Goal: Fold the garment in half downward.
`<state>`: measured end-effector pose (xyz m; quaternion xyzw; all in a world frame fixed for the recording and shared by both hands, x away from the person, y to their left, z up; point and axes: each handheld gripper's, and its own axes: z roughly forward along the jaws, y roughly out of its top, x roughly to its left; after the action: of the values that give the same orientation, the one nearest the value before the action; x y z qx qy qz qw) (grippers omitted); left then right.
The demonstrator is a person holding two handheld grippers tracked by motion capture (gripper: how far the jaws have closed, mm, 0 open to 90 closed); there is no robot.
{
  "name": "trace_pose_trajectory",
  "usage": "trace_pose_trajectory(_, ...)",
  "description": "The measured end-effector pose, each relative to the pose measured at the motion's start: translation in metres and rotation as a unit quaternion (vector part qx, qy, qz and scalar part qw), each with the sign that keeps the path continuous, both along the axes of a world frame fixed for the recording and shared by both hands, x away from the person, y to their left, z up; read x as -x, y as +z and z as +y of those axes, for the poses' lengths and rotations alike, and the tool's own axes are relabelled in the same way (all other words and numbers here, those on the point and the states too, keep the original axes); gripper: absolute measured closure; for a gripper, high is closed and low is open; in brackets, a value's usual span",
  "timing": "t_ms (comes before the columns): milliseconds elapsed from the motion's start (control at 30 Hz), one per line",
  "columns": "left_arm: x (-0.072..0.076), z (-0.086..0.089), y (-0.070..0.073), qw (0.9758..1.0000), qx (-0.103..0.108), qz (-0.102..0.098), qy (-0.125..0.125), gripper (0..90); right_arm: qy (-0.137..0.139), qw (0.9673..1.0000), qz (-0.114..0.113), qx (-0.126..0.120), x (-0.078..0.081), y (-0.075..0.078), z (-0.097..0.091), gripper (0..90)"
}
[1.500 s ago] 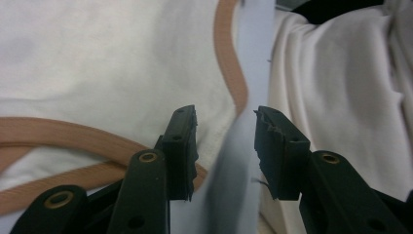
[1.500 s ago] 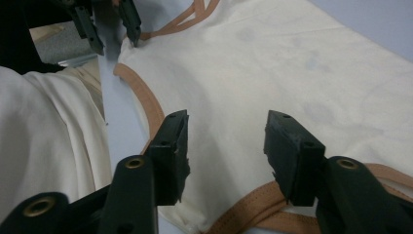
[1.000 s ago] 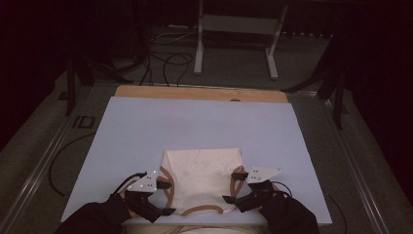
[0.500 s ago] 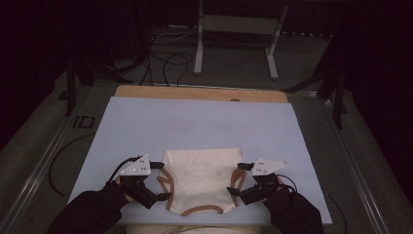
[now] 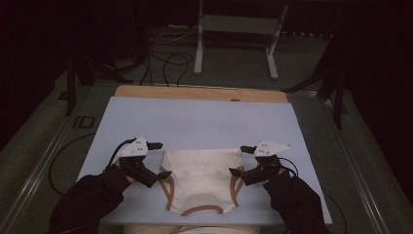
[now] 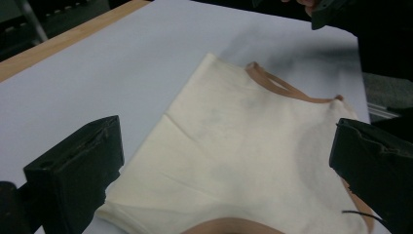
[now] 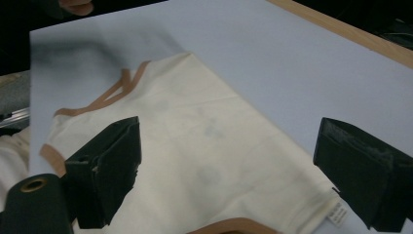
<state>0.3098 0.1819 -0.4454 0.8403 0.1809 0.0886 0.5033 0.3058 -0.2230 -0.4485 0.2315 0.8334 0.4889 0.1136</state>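
A cream garment is lying flat at the near edge of the pale blue worktop, offering no height to block a pass. The left gripper and right gripper are flanking it, fingers spread apart. Beyond them the worktop is lying bare to its wooden far edge.

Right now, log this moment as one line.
left gripper: open, beside cream garment | right gripper: open, beside garment | garment flat on blue mat
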Motion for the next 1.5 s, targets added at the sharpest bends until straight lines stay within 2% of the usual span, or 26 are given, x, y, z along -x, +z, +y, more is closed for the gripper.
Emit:
trace_pose_trajectory(300, -0.019, 0.002, -0.004, 0.9995, -0.005, -0.004, 0.031, 0.3, -0.025, 0.9997, -0.008, -0.004, -0.022, 0.004, -0.004, 10.4)
trace_pose_trajectory(400, -0.025, 0.002, -0.007, 0.9992, -0.005, 0.001, 0.04, 0.3, -0.033, 0.9994, -0.008, -0.005, -0.03, 0.002, -0.005, 10.4)
trace_pose_trajectory(433, -0.028, 0.002, -0.009, 0.9988, -0.016, 0.01, 0.045, 0.3, -0.034, 0.9994, -0.008, -0.005, -0.032, 0.001, -0.005, 10.4)
trace_pose_trajectory(467, -0.03, 0.002, -0.01, 0.9988, -0.017, 0.016, 0.044, 0.3, -0.035, 0.9993, -0.006, -0.007, -0.035, -0.001, -0.006, 10.3)
trace_pose_trajectory(600, -0.037, 0.002, -0.017, 0.9982, -0.02, 0.019, 0.054, 0.4, -0.047, 0.9989, -0.004, -0.005, -0.044, -0.007, -0.006, 10.3)
trace_pose_trajectory(700, -0.041, 0.003, -0.02, 0.9977, -0.019, 0.025, 0.06, 0.4, -0.053, 0.9986, 0.004, -0.004, -0.05, -0.011, -0.007, 10.3)
trace_pose_trajectory(767, -0.046, 0.004, -0.023, 0.9969, -0.027, 0.027, 0.069, 0.4, -0.054, 0.9985, 0.01, -0.004, -0.054, -0.014, -0.008, 10.3)
trace_pose_trajectory(1000, -0.055, 0.007, -0.033, 0.9956, -0.03, 0.046, 0.076, 2.5, -0.065, 0.9975, 0.028, -0.002, -0.067, -0.027, -0.012, 10.6)
trace_pose_trajectory(1067, -0.057, 0.008, -0.037, 0.995, -0.034, 0.053, 0.078, 3.4, -0.067, 0.9971, 0.036, 0.006, -0.07, -0.031, -0.014, 11.6)
trace_pose_trajectory(1367, -0.062, 0.007, -0.053, 0.9916, -0.06, 0.08, 0.082, 7.7, -0.071, 0.9956, 0.061, 0.01, -0.077, -0.044, -0.017, 12.2)
trace_pose_trajectory(1500, -0.063, 0.007, -0.059, 0.9897, -0.068, 0.09, 0.087, 12.7, -0.068, 0.9952, 0.065, 0.026, -0.079, -0.049, -0.014, 12.7)
